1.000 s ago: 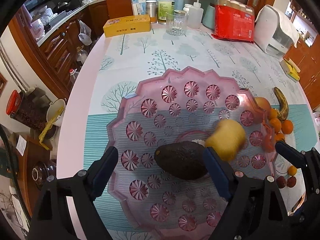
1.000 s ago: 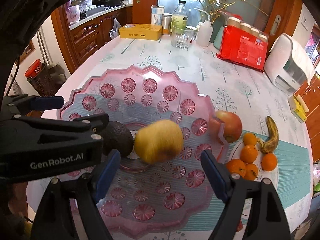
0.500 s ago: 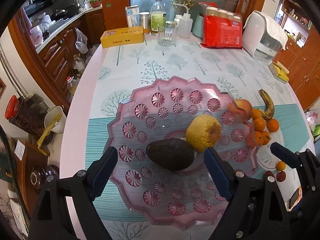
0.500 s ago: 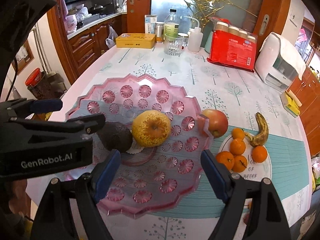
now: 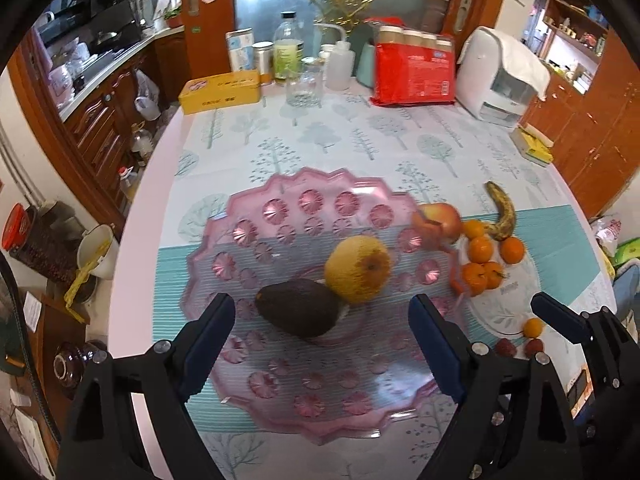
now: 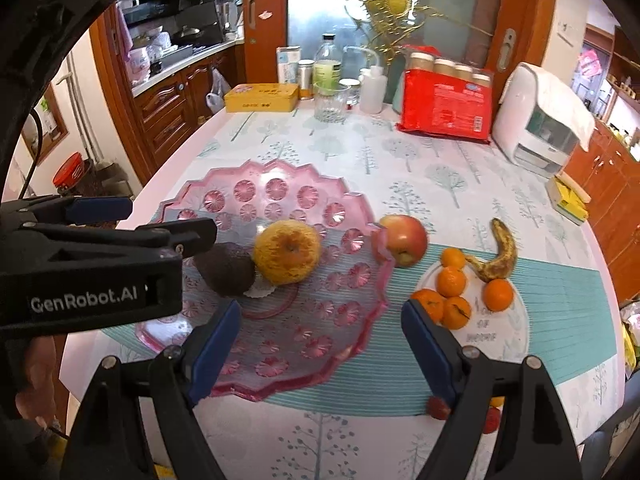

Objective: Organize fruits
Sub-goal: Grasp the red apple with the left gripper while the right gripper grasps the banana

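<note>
Looking down my left gripper (image 5: 318,338): jaws wide apart, holding nothing.
Avocado (image 5: 298,307): right ahead between my fingers, on the pink tray (image 5: 280,400).
Yellow fruit (image 5: 357,269): touching the avocado, just past it.
Right gripper (image 6: 320,338): also gaping, nothing in it.
Apple (image 6: 404,240): ahead, against the tray's rim.
Oranges (image 6: 452,280), banana (image 6: 498,252): ahead-right on a white plate (image 6: 508,328).

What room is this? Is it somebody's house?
Probably a home kitchen or dining room: brown wooden cabinets, dark pots on a counter, and a round table with a tree-print cloth holding fruit.
</note>
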